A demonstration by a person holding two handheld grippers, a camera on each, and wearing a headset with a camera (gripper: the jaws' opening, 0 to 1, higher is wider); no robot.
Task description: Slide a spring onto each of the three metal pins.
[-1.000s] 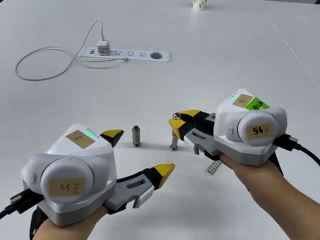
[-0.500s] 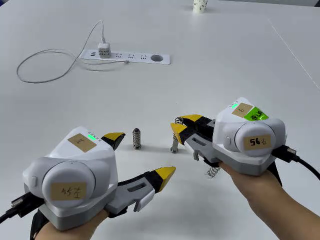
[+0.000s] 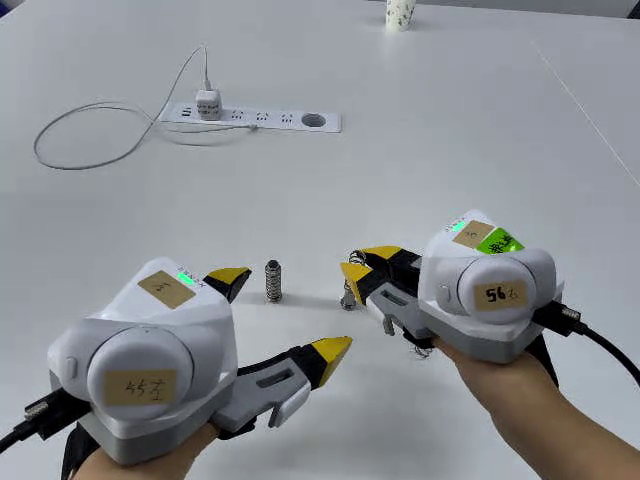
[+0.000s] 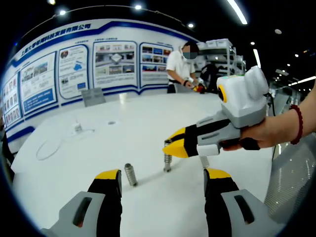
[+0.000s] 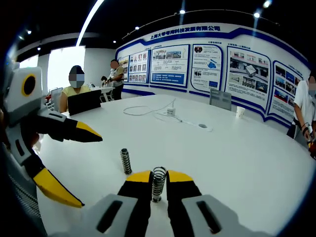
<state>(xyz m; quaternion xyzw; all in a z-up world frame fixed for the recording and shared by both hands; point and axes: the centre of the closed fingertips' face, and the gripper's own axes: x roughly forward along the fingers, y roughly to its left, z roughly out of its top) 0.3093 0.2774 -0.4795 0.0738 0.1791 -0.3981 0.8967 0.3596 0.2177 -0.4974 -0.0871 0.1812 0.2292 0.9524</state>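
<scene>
R hand-held gripper point(image 5: 159, 177) on spring point(image 5: 158, 183)

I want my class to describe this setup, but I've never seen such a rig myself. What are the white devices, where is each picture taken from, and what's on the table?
There is no robot here. A person holds a hand-operated two-jaw gripper in each hand. The head view comes from a headset camera looking down on a white table. The two round pictures come from cameras riding on the grippers, each looking along its own yellow-tipped jaws. The left gripper is open and holds nothing. The right gripper is closed on a spring, held upright at a metal pin. Beside it stands another pin, already wearing a spring. Farther back are a power strip and a paper cup.
</scene>
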